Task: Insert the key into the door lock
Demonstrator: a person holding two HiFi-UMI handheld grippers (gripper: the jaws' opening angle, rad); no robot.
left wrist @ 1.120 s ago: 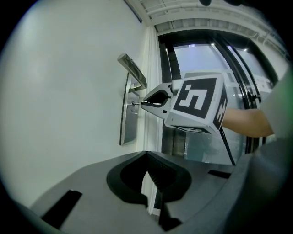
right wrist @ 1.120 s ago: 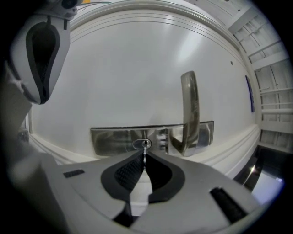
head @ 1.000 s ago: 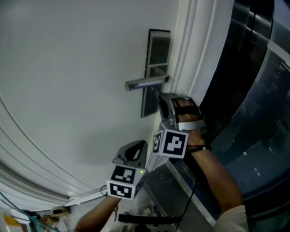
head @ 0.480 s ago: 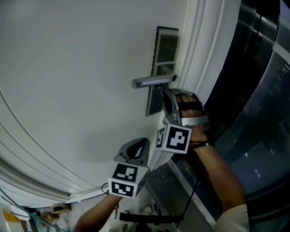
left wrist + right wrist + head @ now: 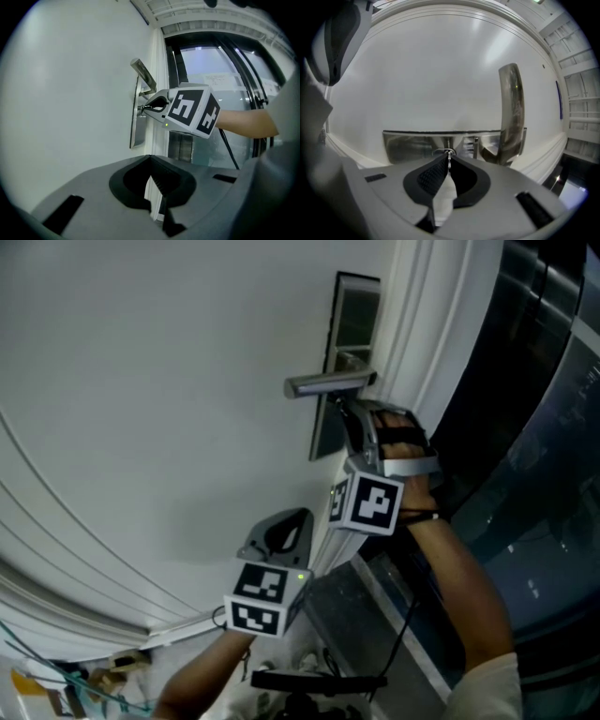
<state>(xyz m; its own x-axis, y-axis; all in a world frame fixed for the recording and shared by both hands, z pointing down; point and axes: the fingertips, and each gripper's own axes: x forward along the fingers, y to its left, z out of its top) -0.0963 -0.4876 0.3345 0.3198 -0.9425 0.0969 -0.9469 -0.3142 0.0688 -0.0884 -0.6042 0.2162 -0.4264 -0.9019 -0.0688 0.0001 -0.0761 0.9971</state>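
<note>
A steel lock plate (image 5: 349,343) with a lever handle (image 5: 328,383) sits at the edge of the white door (image 5: 159,399). My right gripper (image 5: 343,412) is pressed up to the plate just below the handle. In the right gripper view it is shut on a small metal key (image 5: 449,154), whose tip is at the keyhole (image 5: 443,151) in the plate (image 5: 408,143), left of the handle (image 5: 510,112). My left gripper (image 5: 286,538) hangs lower, off the door, its jaws (image 5: 154,180) shut with nothing in them. The right gripper's marker cube (image 5: 192,110) shows in the left gripper view.
The white door frame (image 5: 412,324) runs along the right of the lock. Beyond it is dark glass (image 5: 534,427). A person's forearm (image 5: 459,587) carries the right gripper. Cables and small items (image 5: 66,690) lie on the floor at the lower left.
The head view has shifted, so the lock and handle sit higher and further right. The right gripper has edged closer under the handle. The left gripper has barely moved.
</note>
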